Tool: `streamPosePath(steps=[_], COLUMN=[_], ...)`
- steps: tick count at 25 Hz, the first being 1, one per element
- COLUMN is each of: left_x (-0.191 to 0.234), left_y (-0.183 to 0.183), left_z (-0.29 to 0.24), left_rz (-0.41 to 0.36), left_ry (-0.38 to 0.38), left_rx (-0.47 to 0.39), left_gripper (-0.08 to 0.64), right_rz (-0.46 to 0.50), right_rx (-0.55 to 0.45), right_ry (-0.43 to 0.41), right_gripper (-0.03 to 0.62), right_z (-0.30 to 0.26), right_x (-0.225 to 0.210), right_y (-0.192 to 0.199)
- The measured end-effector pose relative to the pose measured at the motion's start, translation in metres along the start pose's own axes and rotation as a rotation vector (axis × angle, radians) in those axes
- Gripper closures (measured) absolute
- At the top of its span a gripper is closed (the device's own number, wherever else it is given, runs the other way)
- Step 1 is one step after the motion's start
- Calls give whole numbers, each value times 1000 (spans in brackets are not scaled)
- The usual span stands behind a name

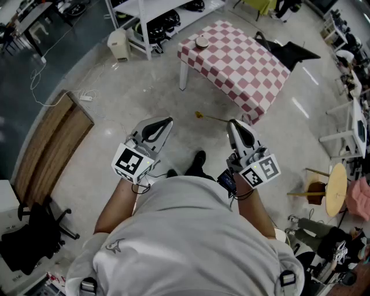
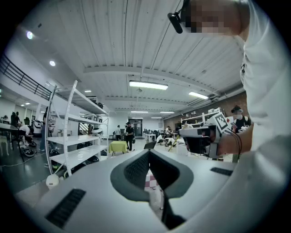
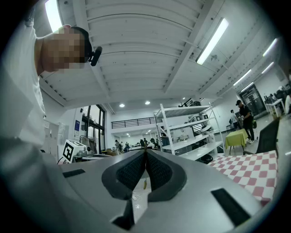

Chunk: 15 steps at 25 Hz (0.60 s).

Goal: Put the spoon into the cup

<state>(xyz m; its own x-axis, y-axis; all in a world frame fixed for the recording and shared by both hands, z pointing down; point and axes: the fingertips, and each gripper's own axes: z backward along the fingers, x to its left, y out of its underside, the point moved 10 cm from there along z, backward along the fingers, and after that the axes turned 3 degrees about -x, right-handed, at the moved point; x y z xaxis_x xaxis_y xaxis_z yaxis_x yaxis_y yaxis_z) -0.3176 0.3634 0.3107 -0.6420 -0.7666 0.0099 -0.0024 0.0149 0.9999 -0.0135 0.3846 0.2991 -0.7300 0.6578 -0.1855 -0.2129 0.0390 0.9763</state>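
A spoon point(image 1: 211, 118) with a yellow end lies on the pale floor, just in front of a low table point(image 1: 243, 66) covered in red-and-white check cloth. A small round cup point(image 1: 201, 41) stands on the table's far left corner. I hold both grippers at waist height above the floor. The left gripper point(image 1: 167, 122) is shut and empty, left of the spoon. The right gripper point(image 1: 231, 124) is shut and empty, its tips close to the spoon's thin end. Through the gap under the right jaws a yellow speck of the spoon point(image 3: 144, 183) shows.
White shelving point(image 1: 167, 11) stands behind the table, with a small white bin point(image 1: 118, 44) beside it. A wooden board point(image 1: 49, 144) lies on the floor at left, an office chair point(image 1: 32, 237) at bottom left, a round wooden stool point(image 1: 334, 188) at right. Cables trail at top left.
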Motion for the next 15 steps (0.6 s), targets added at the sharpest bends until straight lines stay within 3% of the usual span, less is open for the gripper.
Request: streamPosePath(steps=[15], left_x=[7], left_y=[0], left_z=[-16], left_rz=[10], left_ry=[0], left_rx=[-6], left_gripper=[546], right_rz=[-3], right_rx=[15], right_ry=[-9], right_gripper=[558], right_z=[-9], right_x=[-19], right_y=[1])
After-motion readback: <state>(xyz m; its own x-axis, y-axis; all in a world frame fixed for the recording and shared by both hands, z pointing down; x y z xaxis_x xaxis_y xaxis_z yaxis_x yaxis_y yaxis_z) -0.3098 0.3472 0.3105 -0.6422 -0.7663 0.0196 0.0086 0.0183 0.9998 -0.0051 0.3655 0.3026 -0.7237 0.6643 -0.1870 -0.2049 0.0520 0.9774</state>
